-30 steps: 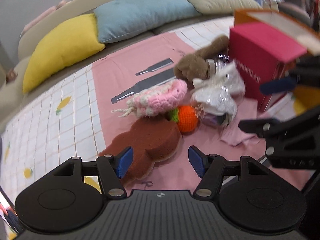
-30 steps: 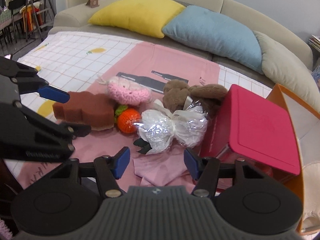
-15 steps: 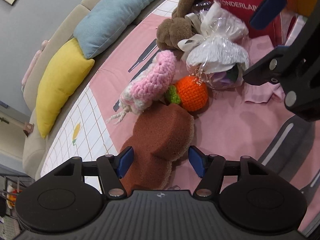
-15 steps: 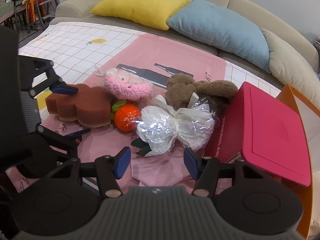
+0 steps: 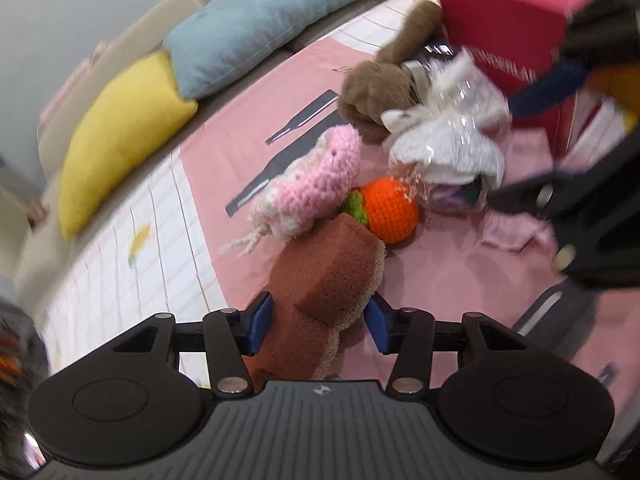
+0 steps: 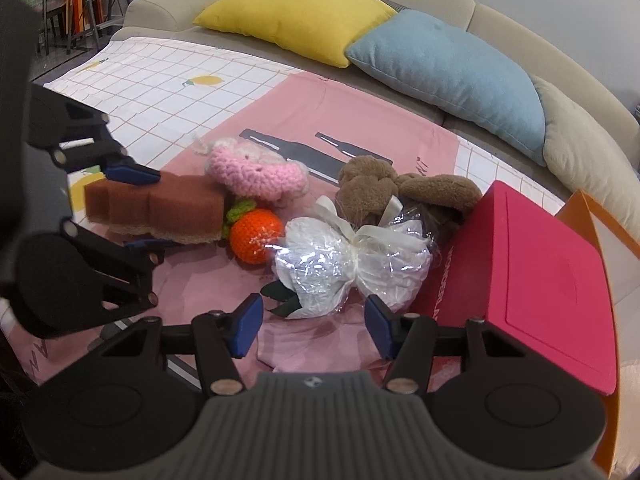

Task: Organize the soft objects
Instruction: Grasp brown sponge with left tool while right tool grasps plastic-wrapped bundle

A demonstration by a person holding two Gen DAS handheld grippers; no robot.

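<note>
Here the sofa (image 6: 520, 32) curves along the back, with a yellow cushion (image 6: 296, 16) and a blue cushion (image 6: 448, 68) leaning on it, and a pink cloth (image 6: 360, 120) printed with dark bottles is spread over the checked sheet in front. A red box (image 6: 532, 276) sits at the right edge of the cloth, with an orange box (image 6: 600, 232) just behind it. The soft things lie bunched in the middle of the cloth — a brown plush toy (image 6: 376, 188) against the red box, a clear-wrapped white bundle (image 6: 352, 264) tied with a ribbon, a pink crocheted piece (image 5: 316, 184), and a small crocheted orange (image 5: 388, 208) touching the brown sponge (image 5: 332, 276). The left tongs (image 5: 318, 322) have just been closing; their blue pads now press both sides of the sponge's near end. The right tongs (image 6: 314, 326) stand released — nothing gripped, hanging just short of the wrapped bundle.
</note>
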